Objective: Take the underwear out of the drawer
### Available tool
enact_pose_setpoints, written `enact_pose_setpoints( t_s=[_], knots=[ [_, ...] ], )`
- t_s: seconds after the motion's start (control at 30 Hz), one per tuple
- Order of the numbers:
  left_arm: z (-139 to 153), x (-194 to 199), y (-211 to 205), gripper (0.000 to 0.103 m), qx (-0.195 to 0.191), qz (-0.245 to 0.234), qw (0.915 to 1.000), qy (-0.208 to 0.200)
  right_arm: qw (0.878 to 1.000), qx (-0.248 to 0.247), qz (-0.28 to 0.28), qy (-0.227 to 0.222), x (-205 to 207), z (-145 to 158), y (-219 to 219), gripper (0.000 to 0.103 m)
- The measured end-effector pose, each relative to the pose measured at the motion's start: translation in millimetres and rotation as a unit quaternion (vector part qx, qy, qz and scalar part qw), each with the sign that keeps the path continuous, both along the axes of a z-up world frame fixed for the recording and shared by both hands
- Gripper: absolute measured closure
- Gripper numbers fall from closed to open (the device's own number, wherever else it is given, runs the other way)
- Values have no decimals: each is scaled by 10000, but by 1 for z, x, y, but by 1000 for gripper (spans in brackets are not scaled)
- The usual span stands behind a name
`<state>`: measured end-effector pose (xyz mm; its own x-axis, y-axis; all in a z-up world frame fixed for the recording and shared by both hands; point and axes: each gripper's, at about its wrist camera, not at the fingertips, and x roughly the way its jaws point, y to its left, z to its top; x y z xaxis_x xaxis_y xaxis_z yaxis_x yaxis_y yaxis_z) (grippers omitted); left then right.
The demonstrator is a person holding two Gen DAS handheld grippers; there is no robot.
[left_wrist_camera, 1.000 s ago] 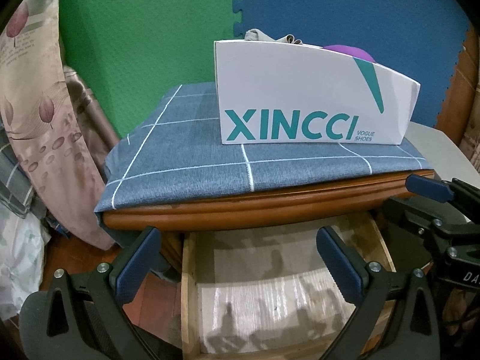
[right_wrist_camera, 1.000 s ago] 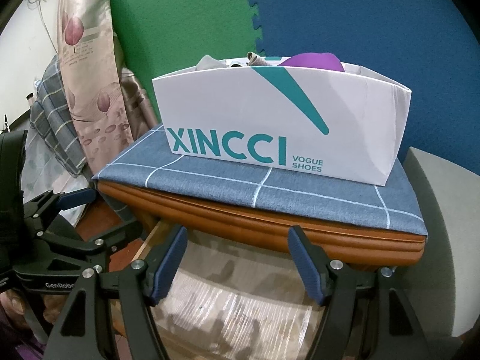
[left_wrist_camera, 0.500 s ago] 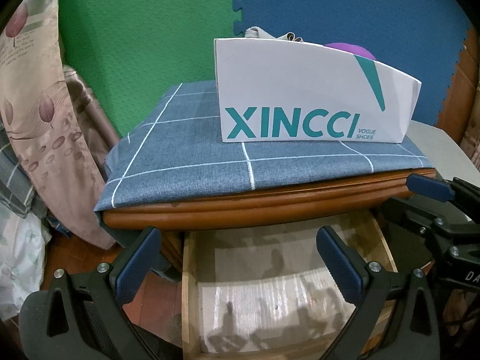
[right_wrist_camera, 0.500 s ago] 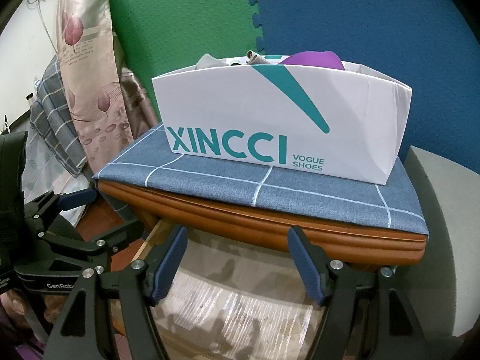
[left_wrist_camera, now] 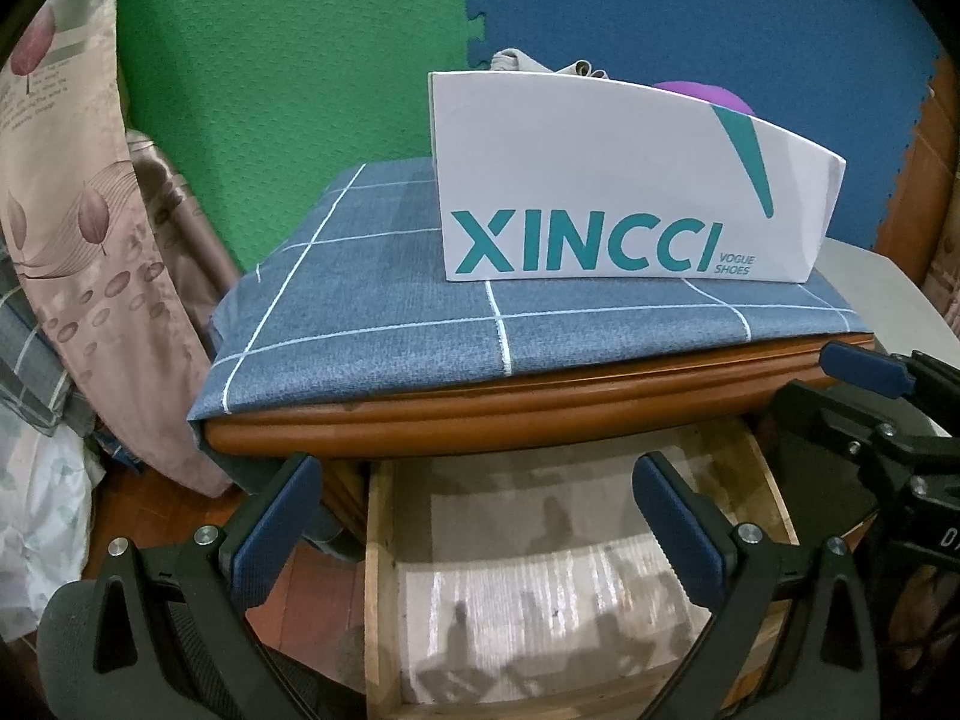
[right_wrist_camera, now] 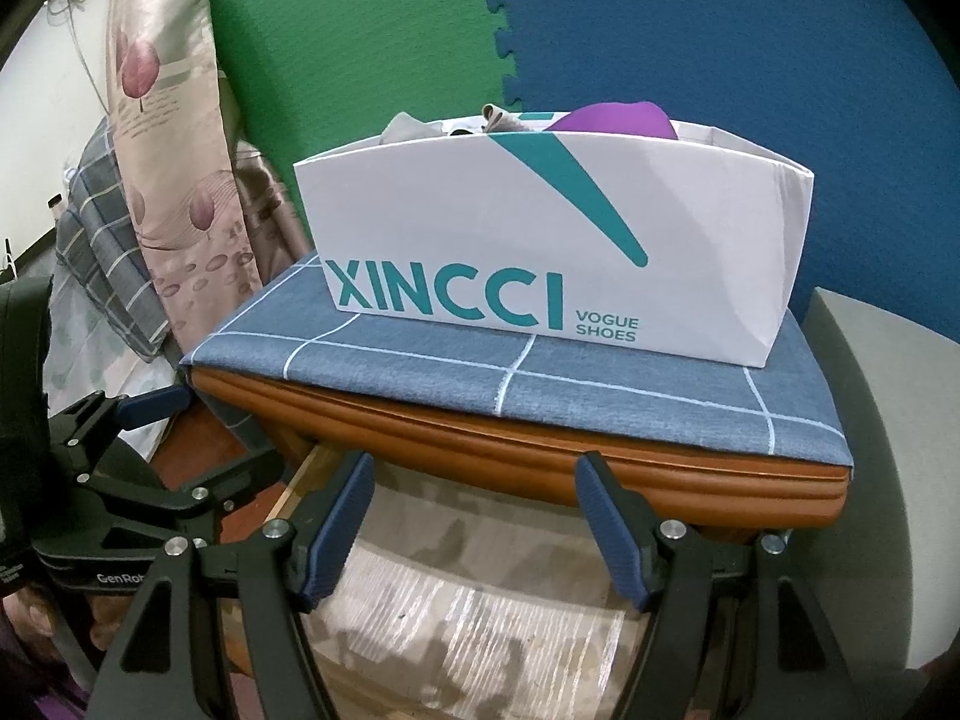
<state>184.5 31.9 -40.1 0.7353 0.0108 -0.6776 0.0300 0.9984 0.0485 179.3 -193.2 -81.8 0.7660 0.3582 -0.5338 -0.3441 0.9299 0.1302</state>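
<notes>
While I hold my two tongs over the pulled-out drawer [left_wrist_camera: 558, 588], both of them stand wide open with nothing in them. My left tongs [left_wrist_camera: 474, 516] point down at the drawer, and its blue pads [left_wrist_camera: 273, 516] sit one on each side of the drawer's back part. My right tongs [right_wrist_camera: 474, 516] do the same from the other side, and between its fingers I see only the pale paper liner [right_wrist_camera: 456, 618] on the drawer bottom. The part of the drawer I can see has just that liner and some shadows on it. I see no underwear in there.

Above the drawer is the brown wooden cabinet top [left_wrist_camera: 540, 414], with a blue checked cloth [left_wrist_camera: 360, 318] lying on it. On the cloth stands a white shoe box [right_wrist_camera: 540, 240] with green letters on it. Some clothes poke out over the top of the box: a purple piece [right_wrist_camera: 618, 117] and a grey piece [right_wrist_camera: 414, 126]. I cannot tell if they are underwear. They are up high and farther back than my tongs, well apart from both.

Behind the box is a wall of green foam mat [left_wrist_camera: 288, 60] and blue foam mat [left_wrist_camera: 690, 12]. A pink curtain [left_wrist_camera: 72, 228] hangs to the left.
</notes>
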Motion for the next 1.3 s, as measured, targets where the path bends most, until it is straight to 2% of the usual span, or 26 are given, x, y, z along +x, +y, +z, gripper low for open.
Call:
enact_pose_setpoints(
  t_s=[1.0, 1.2, 1.3],
  knots=[
    [-2, -1, 4, 0, -51, 18, 10000, 14, 10000, -17, 23, 37, 1, 1, 0, 32],
    [-4, -4, 16, 0, -222, 243, 9994, -114, 10000, -28, 28, 46, 1, 0, 0, 32],
    [-3, -5, 19, 0, -68, 431, 9989, -199, 10000, -26, 25, 45, 1, 0, 0, 32]
  ],
)
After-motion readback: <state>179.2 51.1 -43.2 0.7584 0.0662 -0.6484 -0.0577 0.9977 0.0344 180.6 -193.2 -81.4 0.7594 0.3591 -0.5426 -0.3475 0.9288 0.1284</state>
